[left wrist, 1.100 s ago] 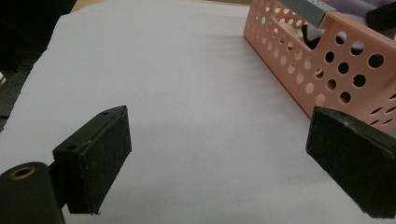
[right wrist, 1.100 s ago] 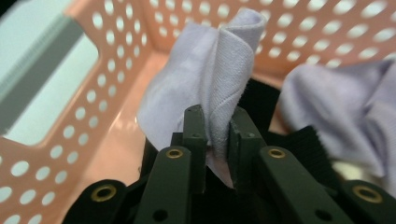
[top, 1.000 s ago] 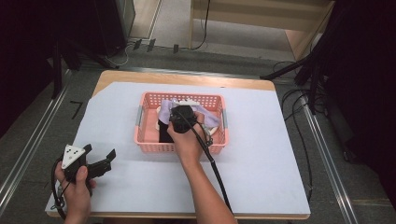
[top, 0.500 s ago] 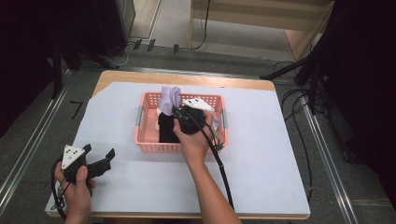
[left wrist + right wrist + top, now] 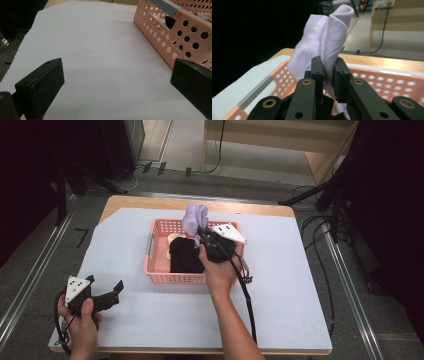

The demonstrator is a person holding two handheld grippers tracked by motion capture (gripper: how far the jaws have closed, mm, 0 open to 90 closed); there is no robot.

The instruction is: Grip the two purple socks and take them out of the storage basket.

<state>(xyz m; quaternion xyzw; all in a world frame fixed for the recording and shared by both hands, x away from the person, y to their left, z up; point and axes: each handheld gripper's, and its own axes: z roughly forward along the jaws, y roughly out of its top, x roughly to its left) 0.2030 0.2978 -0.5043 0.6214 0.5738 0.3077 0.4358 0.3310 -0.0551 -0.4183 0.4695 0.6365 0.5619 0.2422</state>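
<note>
A: Start at the left. What is the left gripper (image 5: 107, 296) doing?

B: It sits low at the near left of the white sheet (image 5: 280, 300) that covers the table, in the person's left hand (image 5: 80, 320). In the left gripper view its jaws stand wide apart with bare sheet between them, so it has hold of nothing.

A: And next along?

B: The pink perforated basket (image 5: 155, 270), near the far middle of the sheet, well apart from that gripper. Inside lies a black folded garment (image 5: 185, 255), with something pale (image 5: 172, 240) just behind it at the far left. I cannot tell what the pale piece is.

A: The right gripper?

B: The right gripper (image 5: 201, 234) is above the basket, in the person's right hand (image 5: 217, 270). In the right gripper view its jaws are nearly together, pinched on a lilac cloth (image 5: 324, 37).

A: Where is that cloth, then?

B: Held up over the basket's far edge. Most of it rises above the jaws in loose folds, and a small part hangs down below them.
</note>
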